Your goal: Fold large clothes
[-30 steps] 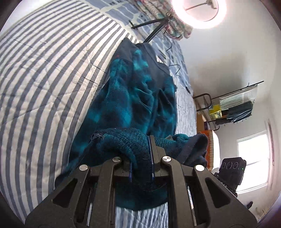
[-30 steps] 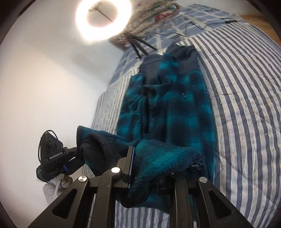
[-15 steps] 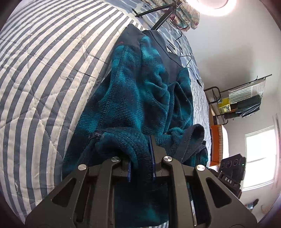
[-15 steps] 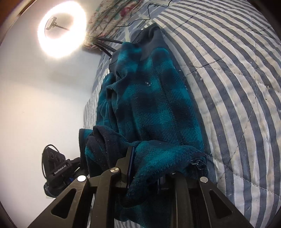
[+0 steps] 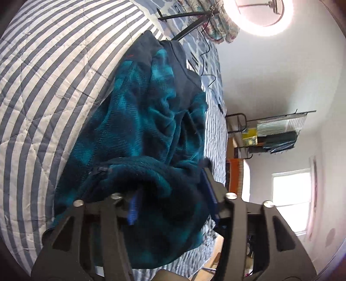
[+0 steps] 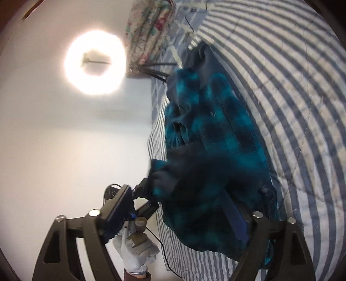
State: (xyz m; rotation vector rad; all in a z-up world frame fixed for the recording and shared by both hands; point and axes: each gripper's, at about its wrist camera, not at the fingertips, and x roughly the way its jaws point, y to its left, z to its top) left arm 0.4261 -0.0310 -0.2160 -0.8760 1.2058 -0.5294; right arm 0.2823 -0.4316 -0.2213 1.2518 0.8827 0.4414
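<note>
A teal and navy plaid fleece jacket point(image 5: 147, 121) lies lengthwise on the striped bed quilt point(image 5: 49, 71), its near hem folded over toward the collar. My left gripper point(image 5: 173, 194) is open, jaws wide apart, with the folded hem lying loosely between them. In the right wrist view the same jacket point(image 6: 220, 134) lies on the quilt point(image 6: 292, 86). My right gripper point(image 6: 186, 207) is open too, the fleece hem draped over its right finger point(image 6: 235, 216). The gloved hand with the left gripper point(image 6: 134, 248) shows at lower left.
A ring light on a tripod point(image 5: 259, 15) stands at the bed's head beside a floral pillow point(image 6: 149, 28). A cable point(image 5: 207, 54) runs along the bed's edge. A metal rack with clothes point(image 5: 274, 131) and a window point(image 5: 289, 201) are beyond the bed.
Both grippers carried the jacket's hem forward over its body, then opened; the hem has slipped from their grip and rests loose on the jacket.
</note>
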